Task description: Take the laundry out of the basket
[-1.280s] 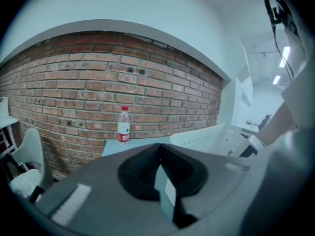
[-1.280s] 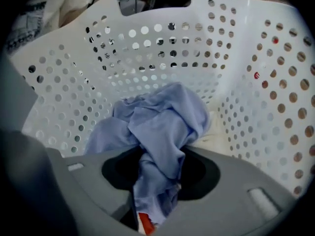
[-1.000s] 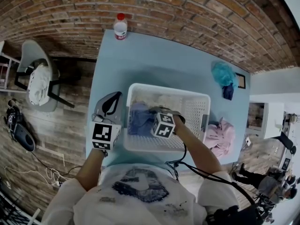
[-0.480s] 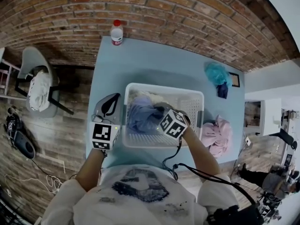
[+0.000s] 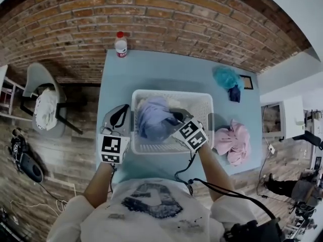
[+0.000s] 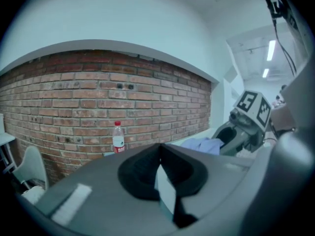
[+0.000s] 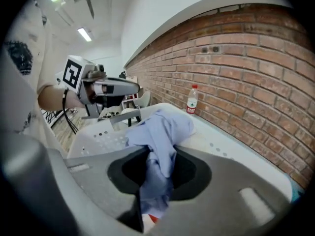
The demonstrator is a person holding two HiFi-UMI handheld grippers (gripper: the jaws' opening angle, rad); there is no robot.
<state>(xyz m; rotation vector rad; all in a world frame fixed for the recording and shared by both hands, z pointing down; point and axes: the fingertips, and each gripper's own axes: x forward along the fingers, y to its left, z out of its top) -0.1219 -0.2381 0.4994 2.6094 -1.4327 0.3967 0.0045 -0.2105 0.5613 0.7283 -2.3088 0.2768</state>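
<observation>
Fingers of right gripper (image 7: 156, 168) pinch pale blue cloth garment (image 7: 162, 132); left gripper (image 6: 160, 166) jaws pressed together, empty. Light blue table (image 5: 161, 69): bare beyond white perforated plastic basket (image 5: 204, 105) up to red brick wall (image 5: 202, 14). Basket: garment bunched above rim, one fold between right fingers; left gripper outside left rim.

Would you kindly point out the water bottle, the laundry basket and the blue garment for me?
water bottle (image 5: 120, 45), head view, its body.
laundry basket (image 5: 202, 109), head view, right perforated wall.
blue garment (image 5: 151, 119), head view, bunched middle.
</observation>
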